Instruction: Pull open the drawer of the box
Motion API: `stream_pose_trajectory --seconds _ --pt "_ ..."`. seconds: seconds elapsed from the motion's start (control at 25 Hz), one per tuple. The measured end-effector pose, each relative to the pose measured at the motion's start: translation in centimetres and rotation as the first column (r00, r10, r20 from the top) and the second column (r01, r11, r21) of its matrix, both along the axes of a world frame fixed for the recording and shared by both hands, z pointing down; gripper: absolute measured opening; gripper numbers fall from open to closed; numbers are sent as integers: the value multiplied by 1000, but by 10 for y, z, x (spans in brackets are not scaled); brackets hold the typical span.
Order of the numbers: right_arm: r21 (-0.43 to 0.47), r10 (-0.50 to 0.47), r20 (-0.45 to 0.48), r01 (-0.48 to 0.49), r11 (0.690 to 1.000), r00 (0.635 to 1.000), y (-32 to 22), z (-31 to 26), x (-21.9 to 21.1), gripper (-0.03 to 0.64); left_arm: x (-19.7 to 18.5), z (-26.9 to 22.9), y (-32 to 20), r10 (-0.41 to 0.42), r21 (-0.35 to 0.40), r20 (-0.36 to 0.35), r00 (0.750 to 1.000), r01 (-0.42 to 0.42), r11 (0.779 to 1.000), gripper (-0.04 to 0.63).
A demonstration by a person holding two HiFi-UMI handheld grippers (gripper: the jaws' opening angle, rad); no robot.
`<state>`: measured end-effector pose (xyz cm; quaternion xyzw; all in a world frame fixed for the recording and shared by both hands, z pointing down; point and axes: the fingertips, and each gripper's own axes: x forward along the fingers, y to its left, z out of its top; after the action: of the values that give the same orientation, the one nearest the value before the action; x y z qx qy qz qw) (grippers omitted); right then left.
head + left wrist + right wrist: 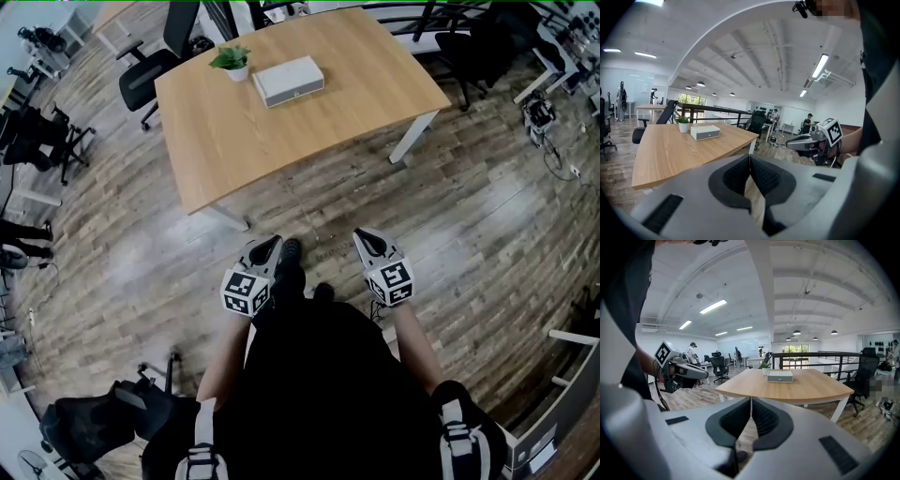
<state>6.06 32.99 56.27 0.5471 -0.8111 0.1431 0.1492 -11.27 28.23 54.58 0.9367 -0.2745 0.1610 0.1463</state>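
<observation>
Closest under the head camera I see the wearer's black top (319,375), and just ahead of it my two grippers are held out side by side over the wood-plank floor (487,234). The left gripper (272,242) has its jaws pressed together with nothing between them, the dark pads meeting along one thin seam in its own view. The right gripper (361,234) is the same: its jaws are together and it is empty. Both are well short of the wooden table (281,141), pointing toward it. The box (289,81), pale grey and flat, lies on the far part of the tabletop, well apart from either gripper, with its drawer front flush in the body and not drawn out. A small potted plant (232,62) stands just beside the box at its left end. A black office chair (155,66) stands beyond the table's far-left corner.
</observation>
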Motion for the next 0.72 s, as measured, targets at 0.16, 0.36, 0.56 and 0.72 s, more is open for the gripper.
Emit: stream_pose_trajectory --seconds 0.16,0.36,0.56,0.72 --pt "-5 8 -3 -8 1000 1000 -18 1 4 28 4 1 -18 6 -5 -2 1000 -6 1000 25" --pt "-17 13 -14 -13 1000 1000 -45 0 4 28 5 3 -46 13 -18 -5 1000 -13 1000 25" --pt "-22 15 -25 -15 1000 1000 -74 -2 5 28 9 3 -78 19 -20 -12 1000 -19 1000 25" --pt "-20 16 -40 -17 1000 999 -95 -5 4 28 10 2 -101 31 -18 -16 999 -31 999 25"
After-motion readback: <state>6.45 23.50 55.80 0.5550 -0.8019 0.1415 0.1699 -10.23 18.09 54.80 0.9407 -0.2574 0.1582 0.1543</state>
